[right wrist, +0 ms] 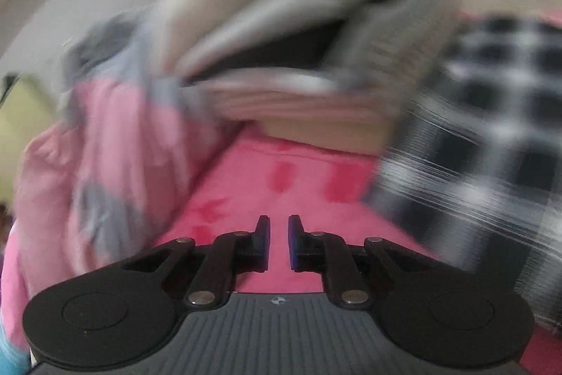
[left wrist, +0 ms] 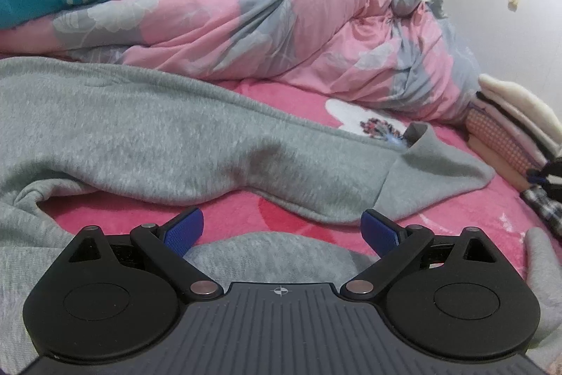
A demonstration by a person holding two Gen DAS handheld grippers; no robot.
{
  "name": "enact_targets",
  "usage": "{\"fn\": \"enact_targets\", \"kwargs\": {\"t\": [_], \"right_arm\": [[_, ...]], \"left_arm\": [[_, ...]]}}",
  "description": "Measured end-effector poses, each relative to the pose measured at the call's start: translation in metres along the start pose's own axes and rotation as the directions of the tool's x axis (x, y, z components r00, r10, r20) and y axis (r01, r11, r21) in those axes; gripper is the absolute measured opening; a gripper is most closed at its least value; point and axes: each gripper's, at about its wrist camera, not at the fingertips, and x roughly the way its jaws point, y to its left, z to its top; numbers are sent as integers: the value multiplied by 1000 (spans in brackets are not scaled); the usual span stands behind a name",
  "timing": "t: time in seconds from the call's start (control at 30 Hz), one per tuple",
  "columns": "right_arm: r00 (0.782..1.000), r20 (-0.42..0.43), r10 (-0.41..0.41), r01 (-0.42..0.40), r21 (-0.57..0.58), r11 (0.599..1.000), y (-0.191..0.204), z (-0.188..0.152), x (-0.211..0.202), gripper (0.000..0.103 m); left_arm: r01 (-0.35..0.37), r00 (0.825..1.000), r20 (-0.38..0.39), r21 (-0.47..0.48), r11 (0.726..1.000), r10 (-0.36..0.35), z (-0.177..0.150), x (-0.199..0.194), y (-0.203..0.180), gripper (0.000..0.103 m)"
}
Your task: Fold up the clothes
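The left gripper (left wrist: 282, 229), jaws spread wide, hangs over the grey sweater (left wrist: 140, 136), with the pink quilt (left wrist: 281, 23) at twelve o'clock, while the right gripper (right wrist: 279, 241), jaws nearly together and pinching nothing, faces folded clothes (right wrist: 298, 94).

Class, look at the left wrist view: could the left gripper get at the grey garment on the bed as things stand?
Probably yes. The left gripper stands wide open just above the grey garment, whose fabric lies right below its fingers, with nothing in between.
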Motion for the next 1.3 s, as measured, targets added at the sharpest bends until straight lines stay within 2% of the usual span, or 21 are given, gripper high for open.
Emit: {"fn": "enact_targets", "kwargs": {"t": [0.03, 0.1, 0.17, 0.27, 0.37, 0.4, 0.47, 0.5, 0.53, 0.57, 0.6, 0.63, 0.67, 0.7, 0.8, 0.9, 1.0, 1.1, 1.2, 1.27, 1.3], "right_arm": [[1000, -12, 21, -22, -64, 998, 19, -1, 1, 13], [995, -63, 83, -94, -208, 974, 66, -8, 5, 26], [981, -146, 131, -174, -337, 925, 118, -24, 14, 60], [956, -258, 142, -259, -506, 823, 195, -62, 37, 79], [954, -297, 47, -240, -659, 712, 258, -106, 74, 96], [954, -300, -6, -214, -694, 687, 274, -119, 90, 96], [946, -303, -116, -154, -735, 660, 288, -138, 122, 96], [938, -296, -181, -107, -744, 659, 287, -142, 138, 95], [926, -289, -242, -63, -751, 657, 285, -144, 152, 87], [918, -290, -271, -39, -746, 665, 278, -142, 157, 53], [911, -290, -292, -18, -736, 676, 271, -139, 160, 35], [923, -286, -257, -19, -702, 712, 265, -128, 148, 11], [934, -279, -222, -22, -665, 746, 259, -117, 136, 7], [945, -268, -185, -26, -629, 777, 253, -107, 123, 7], [987, -156, -34, -58, -551, 833, 244, -82, 47, 6], [996, -53, 71, -87, -440, 894, 221, -69, -31, 6], [998, -9, 58, -58, -310, 949, 168, -78, -89, 8], [998, -49, -44, 35, -178, 983, 112, -99, -113, 11], [987, -78, -143, 138, -61, 989, 66, -111, -128, 23], [982, -10, -188, 187, -42, 981, 62, -110, -144, 26], [984, 29, -175, 177, -89, 980, 75, -106, -148, 26]], "left_arm": [[4, 1000, 6, -4, 1000, -4, 2, 0, 0, 97], [2, 1000, 11, -11, 1000, -1, 6, 1, 0, 97], [-20, 1000, 8, -15, 1000, 20, 12, 6, 1, 97], [-56, 998, 8, -21, 998, 56, 20, 16, 6, 96], [-95, 996, -3, -34, 995, 95, 19, 27, 15, 96], [-92, 996, -13, -50, 994, 92, 16, 30, 20, 95], [-76, 997, -14, -66, 995, 76, 14, 29, 25, 95], [-69, 998, -11, -66, 995, 69, 15, 29, 25, 96], [-64, 998, -8, -65, 996, 63, 15, 28, 26, 96], [-61, 998, -8, -66, 996, 61, 15, 27, 26, 96], [-59, 998, -9, -66, 996, 59, 15, 27, 27, 96], [-57, 998, -8, -65, 996, 57, 15, 26, 27, 96], [-54, 999, -6, -64, 996, 54, 15, 25, 27, 96], [-49, 999, -3, -64, 997, 49, 15, 23, 26, 96], [-37, 999, 6, -75, 997, 37, 14, 19, 26, 96], [-22, 1000, 18, -97, 995, 23, 14, 15, 28, 96], [-13, 1000, 26, -118, 993, 16, 14, 11, 30, 96], [-8, 999, 33, -129, 992, 13, 13, 8, 33, 96], [-6, 999, 45, -139, 990, 12, 13, 5, 34, 96], [-2, 999, 48, -147, 989, 10, 13, 4, 36, 96], [-1, 999, 50, -148, 989, 8, 14, 3, 36, 96]]}}
